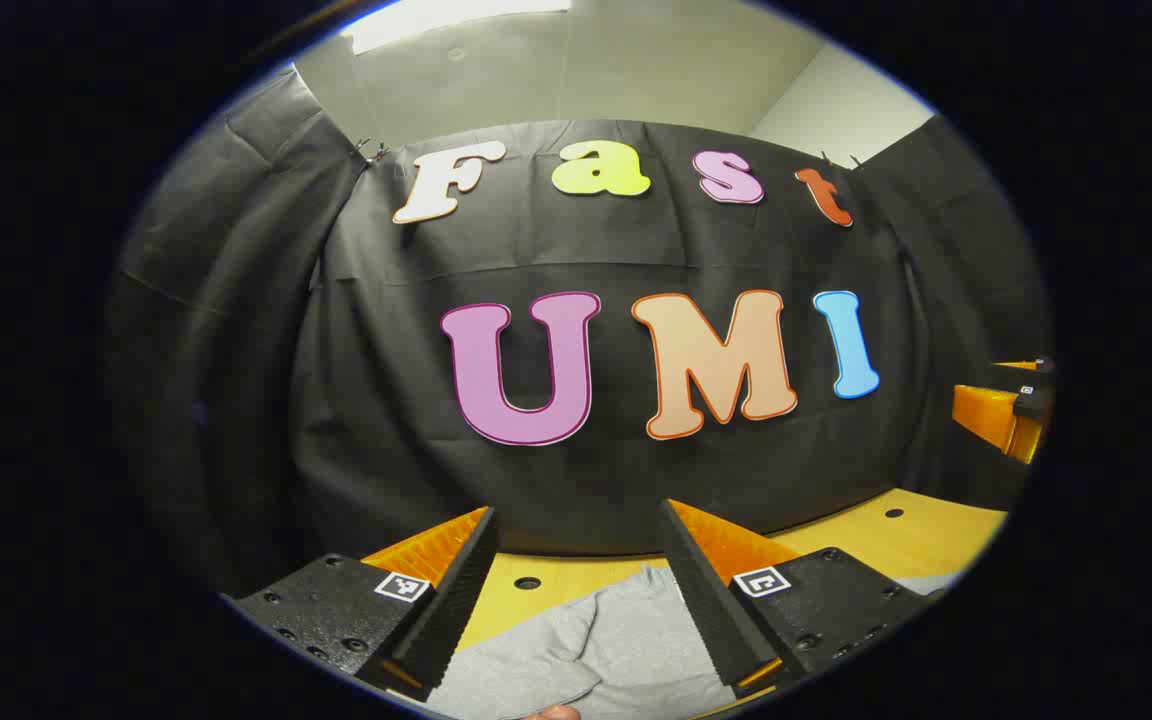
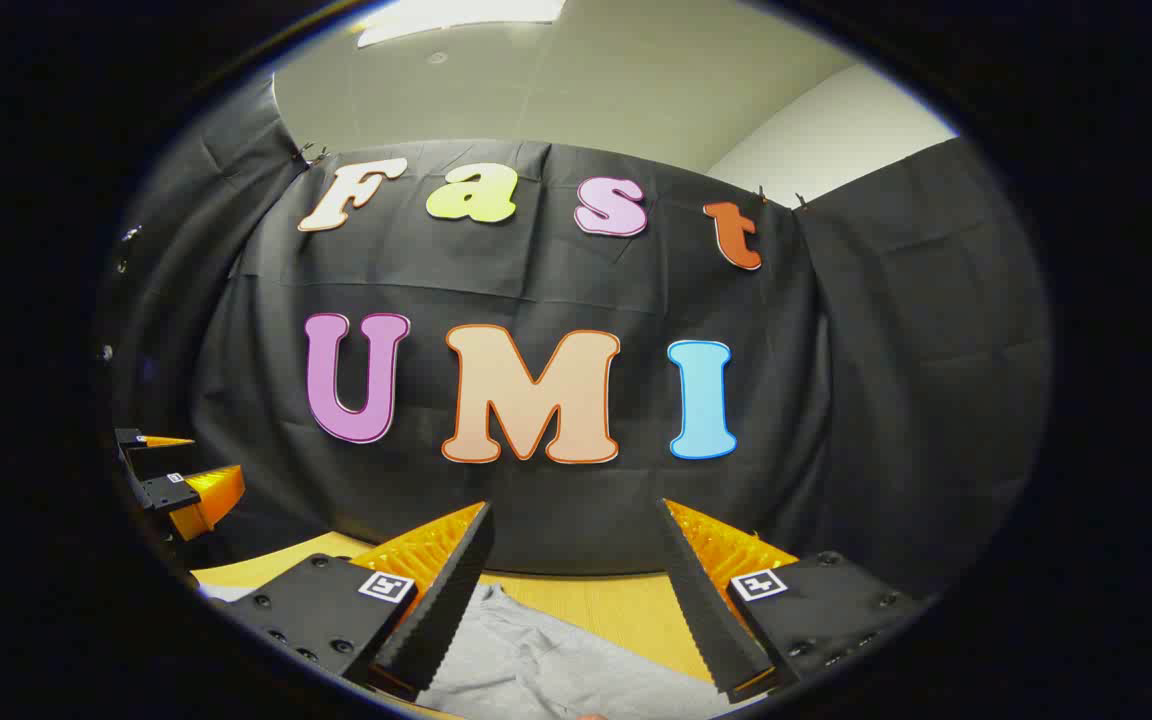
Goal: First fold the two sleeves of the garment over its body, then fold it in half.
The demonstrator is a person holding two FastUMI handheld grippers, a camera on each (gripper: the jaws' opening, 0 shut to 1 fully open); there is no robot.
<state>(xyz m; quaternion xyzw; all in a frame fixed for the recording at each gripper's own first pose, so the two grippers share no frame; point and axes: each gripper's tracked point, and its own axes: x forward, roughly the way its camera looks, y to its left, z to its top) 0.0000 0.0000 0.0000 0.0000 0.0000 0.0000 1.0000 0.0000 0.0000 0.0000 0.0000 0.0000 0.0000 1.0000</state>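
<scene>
Left gripper view: the left gripper (image 1: 576,590) is hanging wide apart, holding nothing, with the garment (image 1: 596,650) lying on the desk (image 1: 926,535) just below and ahead. Right gripper view: the right gripper (image 2: 576,590) is likewise gaping over the garment (image 2: 546,665), equally near.

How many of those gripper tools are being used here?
2. The left gripper and the right gripper both hang open above the grey garment.
</scene>
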